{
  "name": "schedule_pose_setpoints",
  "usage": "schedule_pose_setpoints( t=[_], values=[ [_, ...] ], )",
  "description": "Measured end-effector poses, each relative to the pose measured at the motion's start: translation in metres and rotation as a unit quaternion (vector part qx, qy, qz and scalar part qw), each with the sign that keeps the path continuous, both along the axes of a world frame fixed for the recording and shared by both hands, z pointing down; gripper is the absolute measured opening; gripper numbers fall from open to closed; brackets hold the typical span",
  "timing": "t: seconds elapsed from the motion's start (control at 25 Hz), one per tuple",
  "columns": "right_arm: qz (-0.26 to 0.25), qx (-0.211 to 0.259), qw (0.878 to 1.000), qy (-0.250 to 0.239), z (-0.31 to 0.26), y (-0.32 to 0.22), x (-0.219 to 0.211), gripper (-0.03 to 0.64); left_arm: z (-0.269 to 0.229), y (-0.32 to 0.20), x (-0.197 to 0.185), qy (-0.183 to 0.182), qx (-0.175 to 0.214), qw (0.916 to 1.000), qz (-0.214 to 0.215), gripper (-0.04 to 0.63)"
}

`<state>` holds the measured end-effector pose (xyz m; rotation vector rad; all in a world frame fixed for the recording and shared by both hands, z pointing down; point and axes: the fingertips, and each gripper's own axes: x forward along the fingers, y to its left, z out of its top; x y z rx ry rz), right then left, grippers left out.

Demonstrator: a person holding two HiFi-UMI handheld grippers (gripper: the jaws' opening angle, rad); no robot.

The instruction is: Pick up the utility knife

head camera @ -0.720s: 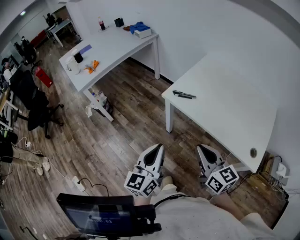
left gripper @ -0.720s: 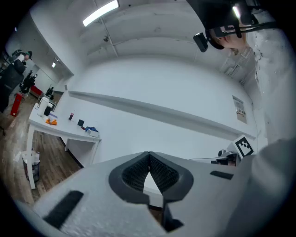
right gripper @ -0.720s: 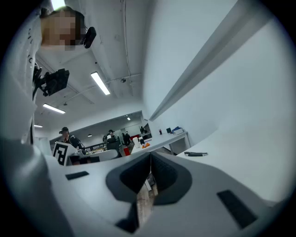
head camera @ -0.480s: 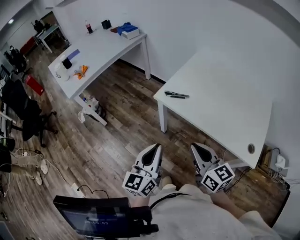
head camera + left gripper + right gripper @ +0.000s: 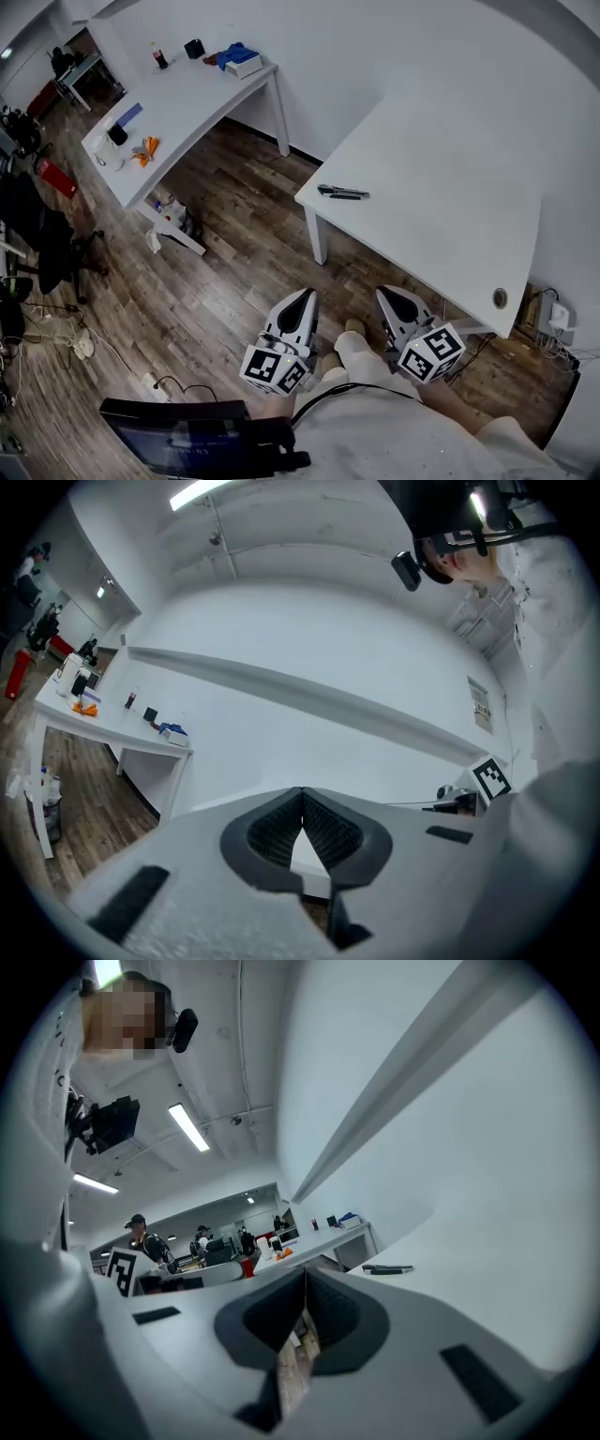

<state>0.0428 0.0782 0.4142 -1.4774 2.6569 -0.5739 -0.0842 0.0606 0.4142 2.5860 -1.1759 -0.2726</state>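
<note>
The utility knife [image 5: 342, 193], a slim dark tool, lies near the left corner of the white table [image 5: 450, 178]. It also shows small and far off in the right gripper view, the knife [image 5: 387, 1268] resting on the tabletop. Both grippers hang low near the person's body, well short of the table. My left gripper [image 5: 302, 298] is shut with nothing in it, its tips meeting at the left gripper [image 5: 301, 792]. My right gripper [image 5: 386, 295] is shut and empty too, the right gripper [image 5: 305, 1274] pointing toward the table.
A second white desk [image 5: 192, 98] at the upper left carries a bottle, a blue cloth and small items. Office chairs [image 5: 37, 234] stand at the left over wooden floor [image 5: 206, 272]. A round grommet [image 5: 500, 298] sits in the table's near edge. Cables and a power strip [image 5: 553, 319] lie at right.
The head view has shifted: table and knife have slid left and slightly down in the picture, closer to the grippers. Both grippers stay shut and keep their place near the body.
</note>
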Motion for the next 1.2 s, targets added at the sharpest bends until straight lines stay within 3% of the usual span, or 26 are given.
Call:
schedule_pose_setpoints(
  t=[0.2,0.8,1.2],
  values=[
    [-0.028,-0.003,1.000,-0.007,0.004,-0.030,-0.001,0.008,0.002,-0.019,-0.004,-0.004,-0.010,0.9995,-0.030,0.008],
    [-0.102,0.002,0.995,-0.014,0.005,-0.132,0.018,0.008,-0.014,-0.108,0.021,-0.019,0.012,0.9963,-0.083,0.008],
    [-0.133,-0.028,0.991,-0.013,0.032,-0.153,0.022,0.009,0.008,-0.122,0.029,-0.028,-0.019,0.9954,-0.090,0.008]
  ],
)
